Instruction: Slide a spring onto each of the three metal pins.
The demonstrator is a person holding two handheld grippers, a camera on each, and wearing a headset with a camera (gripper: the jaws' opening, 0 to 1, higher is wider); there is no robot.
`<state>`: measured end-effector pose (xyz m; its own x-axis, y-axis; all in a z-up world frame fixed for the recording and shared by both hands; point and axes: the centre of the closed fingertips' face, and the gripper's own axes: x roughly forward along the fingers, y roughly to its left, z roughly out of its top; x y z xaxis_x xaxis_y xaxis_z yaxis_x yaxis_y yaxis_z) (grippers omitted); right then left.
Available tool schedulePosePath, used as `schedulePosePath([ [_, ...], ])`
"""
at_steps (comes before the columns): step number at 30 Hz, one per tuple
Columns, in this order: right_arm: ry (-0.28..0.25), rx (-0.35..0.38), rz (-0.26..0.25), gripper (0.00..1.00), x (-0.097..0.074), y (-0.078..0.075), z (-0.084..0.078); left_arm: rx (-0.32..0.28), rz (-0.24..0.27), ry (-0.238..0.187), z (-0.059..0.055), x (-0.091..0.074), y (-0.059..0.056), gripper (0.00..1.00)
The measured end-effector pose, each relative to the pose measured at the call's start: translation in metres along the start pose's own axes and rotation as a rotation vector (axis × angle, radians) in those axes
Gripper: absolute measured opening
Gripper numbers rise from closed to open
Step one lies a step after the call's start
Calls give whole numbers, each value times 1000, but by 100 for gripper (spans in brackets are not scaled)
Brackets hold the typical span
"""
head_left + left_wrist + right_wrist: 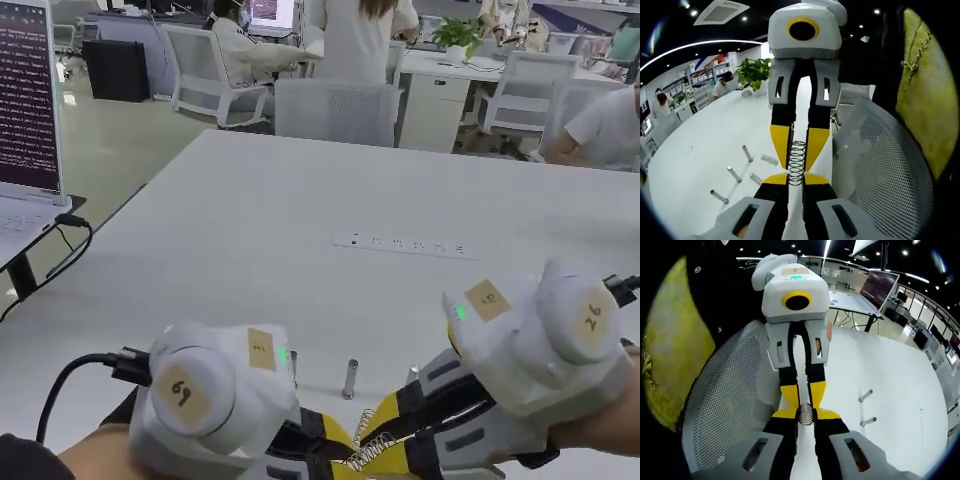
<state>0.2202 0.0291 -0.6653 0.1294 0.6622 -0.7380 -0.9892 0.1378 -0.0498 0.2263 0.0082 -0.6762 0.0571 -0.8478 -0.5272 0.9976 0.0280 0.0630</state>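
My left gripper (pixel 335 452) and right gripper (pixel 388 432) meet tip to tip low over the white table (pixel 300 220), near its front edge. Both are shut on one spring (pixel 366 444) held between them. In the left gripper view my own jaws (pixel 796 181) pinch the spring's (pixel 797 162) near end, and the right gripper's yellow fingers (pixel 780 142) clamp its far part. Three metal pins (pixel 747 153) (pixel 733 174) (pixel 719 196) stand on the table, one of them a pin (pixel 350 378) just beyond the grippers. Two loose springs (pixel 769 159) (pixel 755 178) lie beside the pins.
A socket strip (pixel 400 243) is set into the table's middle. A laptop (pixel 25 110) stands on a side stand at the left. A mesh chair back (pixel 880 165) is close behind the grippers. People and chairs (pixel 335 110) are beyond the far edge.
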Motion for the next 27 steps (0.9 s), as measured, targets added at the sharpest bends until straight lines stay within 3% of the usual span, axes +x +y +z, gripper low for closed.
schedulePosePath([
  [21,101,-51,67,9,1,4,-8,-4,-14,17,0,4,-4,1],
  [27,121,-65,70,8,0,2,-9,-29,-3,6,1,5,-2,2],
])
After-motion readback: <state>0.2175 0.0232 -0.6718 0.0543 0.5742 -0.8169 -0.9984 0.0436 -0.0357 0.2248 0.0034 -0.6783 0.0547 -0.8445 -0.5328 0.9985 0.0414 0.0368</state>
